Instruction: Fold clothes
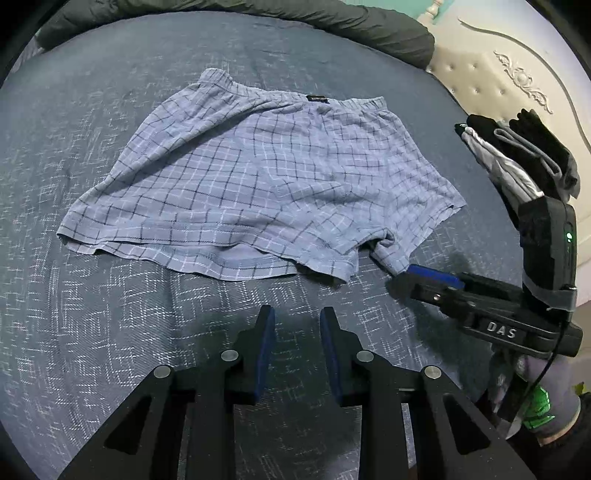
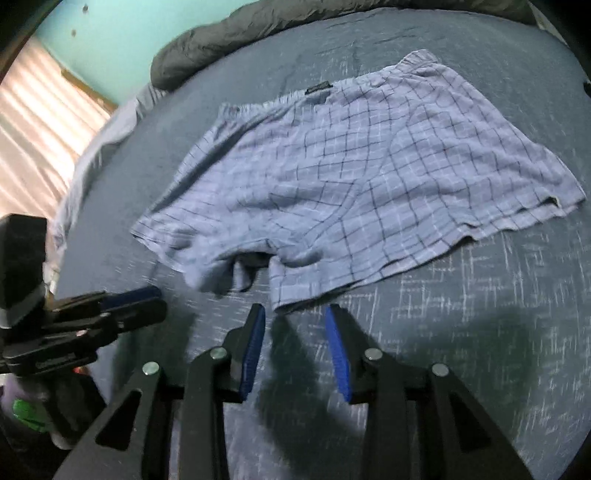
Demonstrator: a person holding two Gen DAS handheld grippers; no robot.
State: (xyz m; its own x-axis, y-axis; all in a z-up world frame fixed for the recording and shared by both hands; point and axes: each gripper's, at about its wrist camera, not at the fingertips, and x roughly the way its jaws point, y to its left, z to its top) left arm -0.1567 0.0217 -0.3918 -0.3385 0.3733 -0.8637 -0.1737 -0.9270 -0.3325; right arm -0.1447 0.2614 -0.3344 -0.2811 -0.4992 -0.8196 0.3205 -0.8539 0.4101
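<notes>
Pale blue checked shorts (image 1: pixel 258 177) lie spread flat on the dark blue patterned bedsheet (image 1: pixel 110 332), waistband far, leg hems near. My left gripper (image 1: pixel 297 310) is open just short of the near hem, with only sheet between its blue pads. My right gripper (image 1: pixel 404 278) comes in from the right, its tips beside the bunched hem at the crotch. In the right wrist view the shorts (image 2: pixel 351 177) lie ahead, and my right gripper (image 2: pixel 295 307) stands open with the hem's edge just past its tips and nothing held. The left gripper (image 2: pixel 160 300) shows at the left.
A dark grey duvet (image 1: pixel 332 22) is rolled along the far edge of the bed. A cream tufted headboard (image 1: pixel 480 85) stands at the right, with a pile of black, grey and white garments (image 1: pixel 517 155) before it. A striped curtain (image 2: pixel 37 129) hangs past the bed's left side.
</notes>
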